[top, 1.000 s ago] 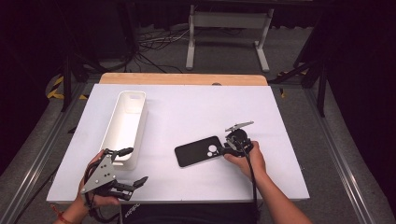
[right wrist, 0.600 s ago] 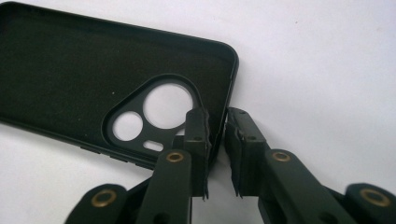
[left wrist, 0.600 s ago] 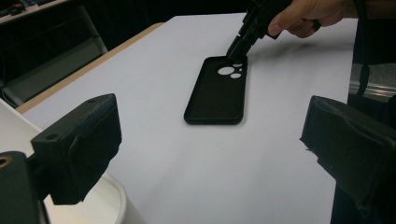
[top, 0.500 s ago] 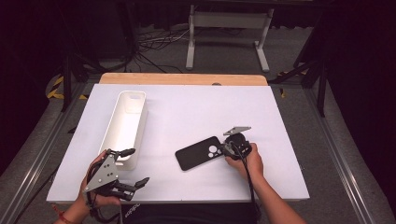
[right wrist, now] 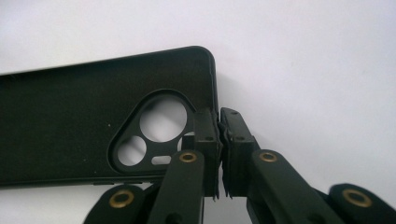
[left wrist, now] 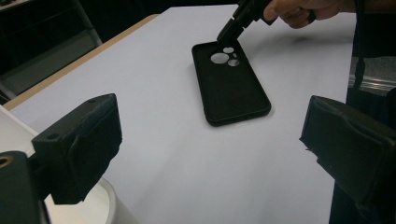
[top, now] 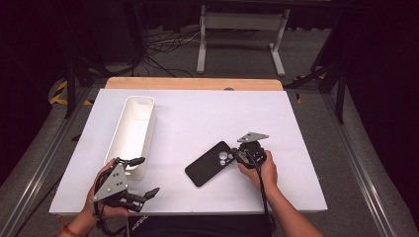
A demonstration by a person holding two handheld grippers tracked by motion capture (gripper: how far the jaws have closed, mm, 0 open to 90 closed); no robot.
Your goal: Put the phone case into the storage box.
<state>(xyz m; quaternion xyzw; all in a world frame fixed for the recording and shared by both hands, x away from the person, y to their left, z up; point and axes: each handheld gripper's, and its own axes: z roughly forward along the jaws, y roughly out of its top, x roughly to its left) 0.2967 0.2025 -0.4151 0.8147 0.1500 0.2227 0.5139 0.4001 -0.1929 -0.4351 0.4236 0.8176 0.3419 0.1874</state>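
right gripper view shows the right gripper [right wrist: 219,140] has just been closing, and its jaws now pinch the end wall of the black phone case [right wrist: 70,121], which lies flat on the white table [top: 207,118]. the left gripper [left wrist: 210,158] waits wide open, empty. i think next comes a careful lift toward the white bin [top: 129,136].

The black phone case [top: 213,163] lies flat on the white bench [top: 207,118], inside up, with camera cutouts at its far end.
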